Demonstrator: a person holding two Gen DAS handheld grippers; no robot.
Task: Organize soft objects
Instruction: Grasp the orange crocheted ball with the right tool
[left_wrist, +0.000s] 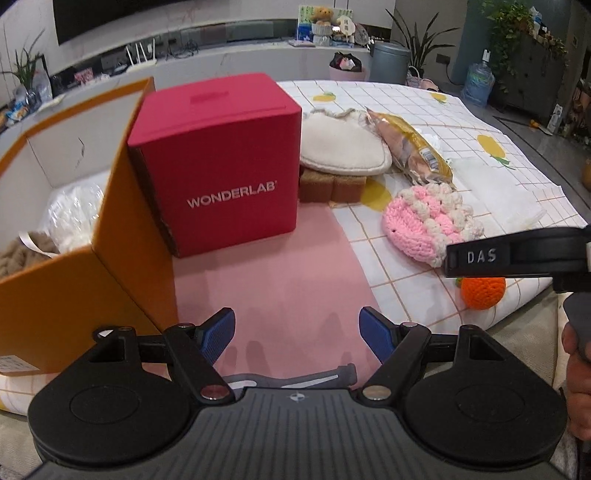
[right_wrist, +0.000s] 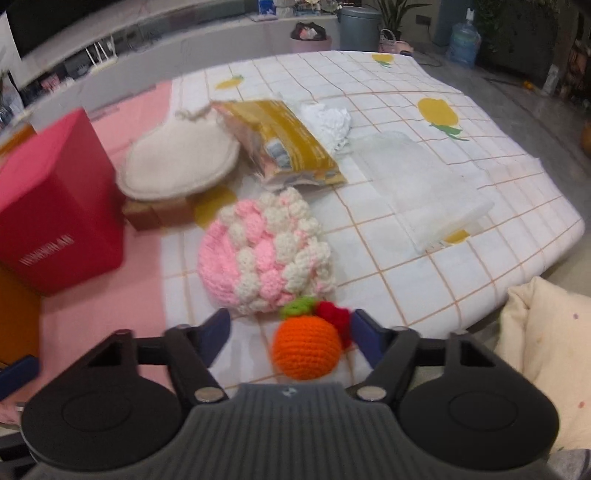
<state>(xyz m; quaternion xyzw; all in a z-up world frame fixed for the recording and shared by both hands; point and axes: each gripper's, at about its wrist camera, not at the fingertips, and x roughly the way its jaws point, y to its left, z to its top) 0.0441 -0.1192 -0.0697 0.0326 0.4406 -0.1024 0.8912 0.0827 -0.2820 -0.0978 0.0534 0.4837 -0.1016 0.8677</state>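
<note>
A crocheted orange fruit (right_wrist: 306, 347) with a green leaf and a red tuft lies on the checked cloth between the fingers of my right gripper (right_wrist: 291, 328). It sits close to the right finger, and a gap separates it from the left one, so the jaws stand open around it. Just beyond lies a pink-and-white crochet piece (right_wrist: 264, 254). My left gripper (left_wrist: 297, 332) hangs open and empty over the pink mat (left_wrist: 280, 280), beside an open orange box (left_wrist: 74, 258) with white and brown soft things inside. The orange fruit (left_wrist: 484, 291) shows under the right tool's black body (left_wrist: 517, 254).
A red WONDERLAB box (left_wrist: 221, 166) stands next to the orange box. Behind it a cream round pad (left_wrist: 343, 144) rests on a brown sponge (left_wrist: 328, 186), then a yellow packet (left_wrist: 410, 147), a white cloth (right_wrist: 327, 118) and a clear plastic bag (right_wrist: 424, 177). A cream cushion (right_wrist: 546, 350) is at the right.
</note>
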